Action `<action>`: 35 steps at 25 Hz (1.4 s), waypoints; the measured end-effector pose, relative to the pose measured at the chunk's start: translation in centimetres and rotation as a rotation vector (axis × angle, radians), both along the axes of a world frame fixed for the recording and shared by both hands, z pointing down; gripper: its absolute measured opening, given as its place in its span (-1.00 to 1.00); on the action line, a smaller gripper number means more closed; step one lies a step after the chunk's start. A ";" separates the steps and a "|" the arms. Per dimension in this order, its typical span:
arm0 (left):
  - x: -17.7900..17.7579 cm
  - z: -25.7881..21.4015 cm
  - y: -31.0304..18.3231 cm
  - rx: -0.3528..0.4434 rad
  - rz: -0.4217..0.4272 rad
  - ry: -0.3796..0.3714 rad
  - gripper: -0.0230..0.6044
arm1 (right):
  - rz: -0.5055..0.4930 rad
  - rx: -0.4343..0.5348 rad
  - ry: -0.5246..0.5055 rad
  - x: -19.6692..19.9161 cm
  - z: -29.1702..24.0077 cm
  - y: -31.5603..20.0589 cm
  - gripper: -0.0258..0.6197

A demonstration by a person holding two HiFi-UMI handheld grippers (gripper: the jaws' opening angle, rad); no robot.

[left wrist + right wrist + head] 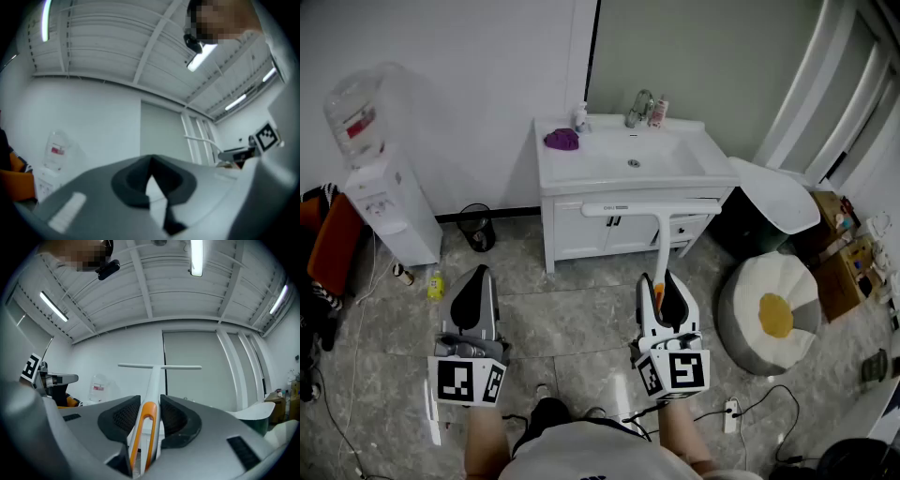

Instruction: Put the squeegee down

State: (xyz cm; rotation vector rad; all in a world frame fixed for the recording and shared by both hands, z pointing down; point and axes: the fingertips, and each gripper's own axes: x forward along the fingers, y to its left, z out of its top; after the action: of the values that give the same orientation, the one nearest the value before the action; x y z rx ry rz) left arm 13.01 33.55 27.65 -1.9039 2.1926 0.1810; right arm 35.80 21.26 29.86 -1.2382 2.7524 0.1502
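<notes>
A white plastic squeegee with an orange-lined handle (660, 234) (153, 380) is gripped by the right tool (662, 283) (149, 417), whose dark pads are pressed against both sides of the handle. The squeegee is held in the air, slightly above level, with its long blade crosswise in front of a white vanity cabinet with a basin (581, 173). A purple cloth (562, 140) is seen on the vanity's top. The left tool (474, 286) (151, 180) is closed with nothing between its pads, held above the grey tiled floor (572, 319).
</notes>
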 end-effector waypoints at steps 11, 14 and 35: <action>-4.8 -0.3 -0.9 0.010 0.017 -0.004 -0.90 | 0.016 0.009 -0.008 -4.7 -0.1 -0.7 -0.52; -6.7 -0.5 -1.4 0.022 0.025 -0.002 -0.91 | 0.023 0.017 -0.011 -6.5 -0.2 -1.2 -0.52; -16.0 1.4 -7.5 0.026 0.033 0.028 -0.91 | 0.022 0.034 -0.013 -15.6 1.2 -7.5 -0.52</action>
State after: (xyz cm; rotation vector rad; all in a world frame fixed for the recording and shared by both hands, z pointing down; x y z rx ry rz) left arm -3.00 26.00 29.09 -1.9358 2.1674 0.2420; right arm 20.19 13.74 31.11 -1.2571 2.7136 0.1898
